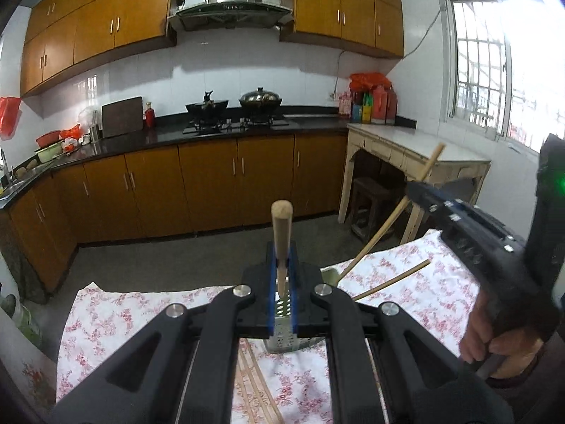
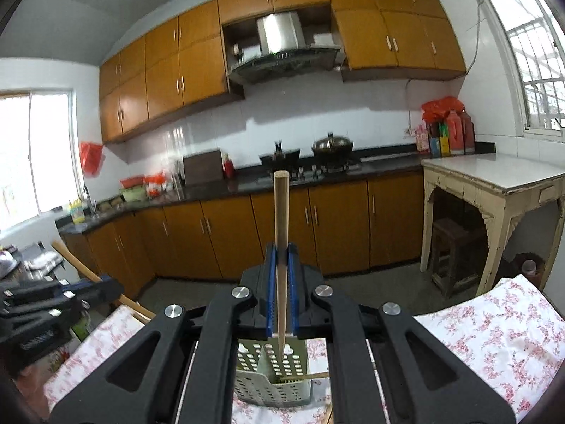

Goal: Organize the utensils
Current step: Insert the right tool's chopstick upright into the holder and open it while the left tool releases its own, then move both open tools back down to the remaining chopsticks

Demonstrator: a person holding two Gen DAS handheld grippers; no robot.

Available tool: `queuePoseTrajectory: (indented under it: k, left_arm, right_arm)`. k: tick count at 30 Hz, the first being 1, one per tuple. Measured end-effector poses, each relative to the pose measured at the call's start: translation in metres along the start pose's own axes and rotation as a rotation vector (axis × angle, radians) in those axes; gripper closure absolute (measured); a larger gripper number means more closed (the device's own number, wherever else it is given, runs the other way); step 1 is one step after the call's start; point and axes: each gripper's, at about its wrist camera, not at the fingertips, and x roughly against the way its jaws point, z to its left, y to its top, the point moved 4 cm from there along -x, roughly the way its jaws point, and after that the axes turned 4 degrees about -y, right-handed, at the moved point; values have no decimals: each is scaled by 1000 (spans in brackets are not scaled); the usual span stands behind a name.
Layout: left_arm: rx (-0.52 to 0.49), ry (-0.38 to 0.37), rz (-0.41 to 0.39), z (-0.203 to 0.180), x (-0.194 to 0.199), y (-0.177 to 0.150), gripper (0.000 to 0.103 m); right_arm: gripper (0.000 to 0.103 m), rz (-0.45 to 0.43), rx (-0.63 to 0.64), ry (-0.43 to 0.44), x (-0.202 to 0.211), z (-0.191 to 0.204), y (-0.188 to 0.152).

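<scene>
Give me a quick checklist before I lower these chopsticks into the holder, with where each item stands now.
1. Left tool shut on its chopstick: ok.
2. Right tool shut on its chopstick: ok.
3. Utensil holder upright on the floral cloth: ok.
4. Right chopstick's lower tip over the holder's opening: ok.
5. One chopstick lying across the holder's rim, may block entry: not ok.
6. Loose chopsticks on the cloth clear of the holder: ok.
</scene>
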Motion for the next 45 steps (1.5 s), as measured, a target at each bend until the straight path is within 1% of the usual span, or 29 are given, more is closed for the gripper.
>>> queuePoseTrajectory:
  k: [5,12,15,17,18,19,20,22,28,35,38,40,42,45]
  left_arm:
    - [-6,12,36,4,-23,-4,96]
    - [19,16,67,15,-46,-12,96]
    - [37,24,80,19,-51,-15,96]
    - [51,26,75,25,-50,-15,93]
    - [55,29,71,27,-48,-15,89]
    - [59,36,65,28,-46,-15,86]
    - [61,40,61,30,-43,-14,80]
    - [73,42,49,33,-38,-13,80]
    - [95,52,20,40,-20,-10,77]
    - [106,71,-55,41,30,-15,70]
    - [109,83,-82,44,55,-32,67]
    - [109,99,-89,47,67,-46,64]
    - [110,113,-82,49,74,-63,61]
    - [89,158,-48,55,75,-98,57]
  right_arm:
    - [96,64,-9,-2,-19,2,-20]
    - [96,122,-20,-6,-35,-2,-29]
    - [95,171,-34,-12,-42,-5,-35]
    - [94,190,-53,-18,-45,-8,-36]
    - [93,194,-59,-22,-44,-10,-36]
    - [89,194,-62,-26,-44,-11,-36]
    - [80,192,-66,-33,-42,-12,-35]
    - [69,176,-71,-41,-37,-14,-32]
    - [69,141,-67,-49,-22,-15,-22]
    - [69,62,-53,-60,22,-25,-9]
    - [69,46,-58,-77,46,-35,-11]
    - [69,47,-63,-96,60,-45,-19]
    - [69,64,-66,-126,73,-60,-35]
    - [69,117,-73,-178,76,-80,-63]
